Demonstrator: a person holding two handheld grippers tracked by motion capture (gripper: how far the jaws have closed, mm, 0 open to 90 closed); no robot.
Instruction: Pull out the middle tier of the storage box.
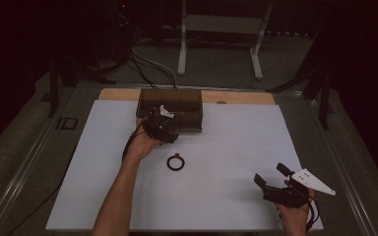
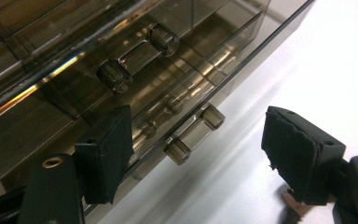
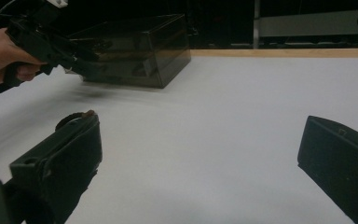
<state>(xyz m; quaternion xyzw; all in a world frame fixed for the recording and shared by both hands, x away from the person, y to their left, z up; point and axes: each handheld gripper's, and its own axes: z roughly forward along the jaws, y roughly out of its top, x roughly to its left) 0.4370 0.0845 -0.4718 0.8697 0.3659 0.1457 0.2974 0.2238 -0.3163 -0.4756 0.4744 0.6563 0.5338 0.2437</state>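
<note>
A dark translucent drawer box (image 1: 171,108) stands at the back of the white mat (image 1: 236,147). My left gripper (image 1: 165,129) is right at its front face, held by a hand. In the left gripper view the gripper (image 2: 198,140) is open, its jaws either side of the lower drawer's clear bar handle (image 2: 193,133) without touching it; a second handle (image 2: 140,56) sits above. A black ring (image 1: 175,162) lies flat on the mat nearer me. My right gripper (image 1: 270,173) hovers open at the front right, nothing between its pads (image 3: 70,158).
A wooden strip (image 1: 241,97) borders the mat's far edge. Cables (image 1: 147,64) and a metal stand (image 1: 221,29) lie on the floor beyond the table. In the right gripper view the box (image 3: 135,51) and the left gripper (image 3: 51,42) are far ahead.
</note>
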